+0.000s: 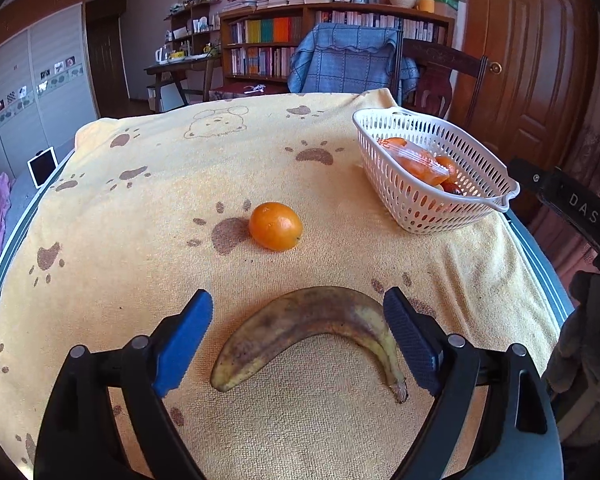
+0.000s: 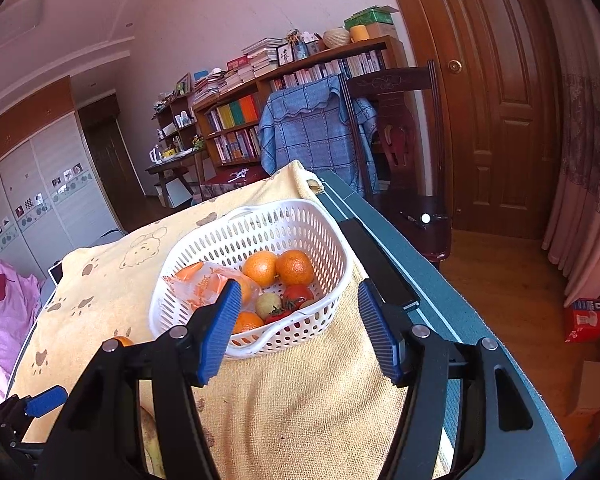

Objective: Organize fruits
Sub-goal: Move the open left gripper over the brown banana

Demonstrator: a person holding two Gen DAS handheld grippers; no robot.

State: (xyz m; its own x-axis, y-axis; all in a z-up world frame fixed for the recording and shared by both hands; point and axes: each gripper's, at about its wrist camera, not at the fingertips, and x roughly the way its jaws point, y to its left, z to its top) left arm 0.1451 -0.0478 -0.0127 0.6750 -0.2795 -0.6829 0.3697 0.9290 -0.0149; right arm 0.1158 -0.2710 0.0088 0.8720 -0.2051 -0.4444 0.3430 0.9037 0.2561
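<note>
Sensibly, the step in hand looked like a pickup of the banana [image 1: 312, 320], and doing it well would mean lowering the left gripper [image 1: 298, 336] squarely over the thick middle of the curve, closing gently because the spotted skin seemed soft. Its jaws stood released, one on each side of the banana, with neither pad touching it. Beyond the banana lay a loose orange [image 1: 275, 225], and further off to the right the white basket [image 1: 428, 204]. The right gripper [image 2: 296, 328] hung released and empty just short of that basket.
</note>
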